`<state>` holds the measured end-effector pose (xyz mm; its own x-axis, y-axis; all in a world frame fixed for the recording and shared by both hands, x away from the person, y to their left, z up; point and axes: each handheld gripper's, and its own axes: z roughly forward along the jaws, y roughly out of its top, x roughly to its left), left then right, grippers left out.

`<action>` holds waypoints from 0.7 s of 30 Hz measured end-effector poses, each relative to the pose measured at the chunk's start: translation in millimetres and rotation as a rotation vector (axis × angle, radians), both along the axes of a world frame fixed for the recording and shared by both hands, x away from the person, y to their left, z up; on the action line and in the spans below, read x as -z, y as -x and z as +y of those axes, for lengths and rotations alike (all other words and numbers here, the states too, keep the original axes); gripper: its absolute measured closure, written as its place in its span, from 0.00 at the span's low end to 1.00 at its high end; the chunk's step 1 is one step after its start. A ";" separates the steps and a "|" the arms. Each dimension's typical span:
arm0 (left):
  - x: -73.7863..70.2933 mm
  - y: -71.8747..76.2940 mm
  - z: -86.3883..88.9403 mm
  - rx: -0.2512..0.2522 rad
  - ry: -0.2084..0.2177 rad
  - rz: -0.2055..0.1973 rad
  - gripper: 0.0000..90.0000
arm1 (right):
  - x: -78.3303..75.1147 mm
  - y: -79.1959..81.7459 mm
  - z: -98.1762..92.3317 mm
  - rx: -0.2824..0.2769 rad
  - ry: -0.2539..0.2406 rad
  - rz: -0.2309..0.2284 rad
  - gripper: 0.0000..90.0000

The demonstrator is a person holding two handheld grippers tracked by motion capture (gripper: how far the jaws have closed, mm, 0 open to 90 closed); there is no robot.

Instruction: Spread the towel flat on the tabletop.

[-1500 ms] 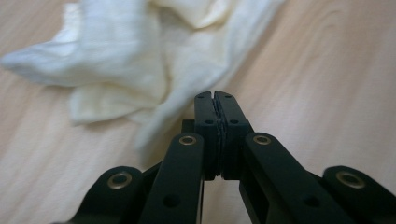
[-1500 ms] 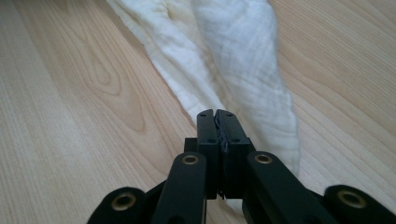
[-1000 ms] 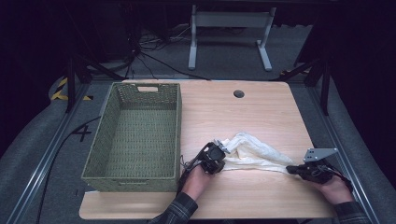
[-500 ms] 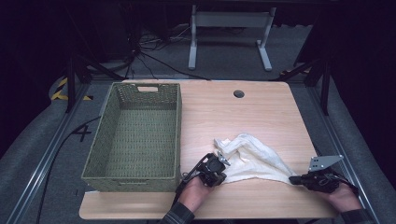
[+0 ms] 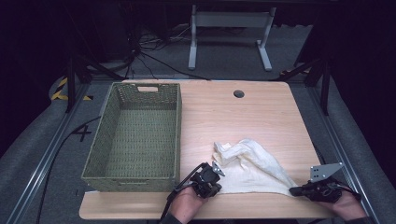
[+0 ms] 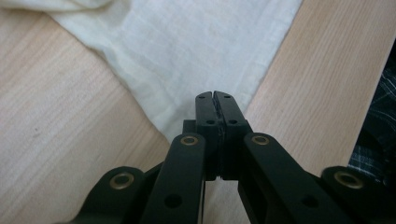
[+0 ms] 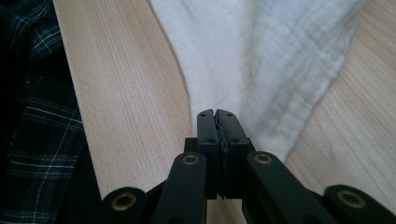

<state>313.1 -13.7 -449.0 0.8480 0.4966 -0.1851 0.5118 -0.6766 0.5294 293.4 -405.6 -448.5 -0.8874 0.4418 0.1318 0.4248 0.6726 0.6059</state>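
A cream cloth (image 5: 254,165) lies half spread on the wooden table (image 5: 233,116), near its front edge. My left gripper (image 5: 215,176) is shut on the cloth's near left corner, and the cloth (image 6: 187,56) fans out beyond its closed fingertips (image 6: 205,100). My right gripper (image 5: 293,190) is shut on the near right corner, where the cloth (image 7: 261,70) runs away from the closed fingertips (image 7: 226,116) in folds. Both grippers sit low over the table, a hand behind each.
A green woven basket (image 5: 179,130) with nothing in it stands on the table's left half. A round cable hole (image 5: 239,94) is at the back of the table. The table's front edge (image 5: 205,212) lies just behind both hands. A plaid sleeve (image 7: 32,116) shows beside the right gripper.
Both grippers have moved back toward the front edge of the table, dragging the cloth with them. The cloth now lies flatter and more stretched between them.
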 end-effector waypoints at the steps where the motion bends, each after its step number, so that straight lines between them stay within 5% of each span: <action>1: -1.6 -2.0 -1.5 -0.006 0.012 -0.013 0.98 | -0.1 -0.9 -0.1 0.003 -0.002 0.001 0.96; 8: -5.5 -19.8 -7.5 -0.038 0.071 -0.039 0.93 | -8.2 -15.8 14.1 0.033 -0.015 -0.045 0.88; 21: 0.8 -40.0 -22.2 -0.024 0.025 -0.084 0.86 | -33.9 -67.6 52.3 0.064 -0.072 -0.113 0.83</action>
<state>353.1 -35.9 -449.8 0.8489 0.5133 -0.1262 0.4807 -0.6504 0.5881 361.0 -353.3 -414.6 -0.8685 0.4913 0.0661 0.3920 0.5990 0.6982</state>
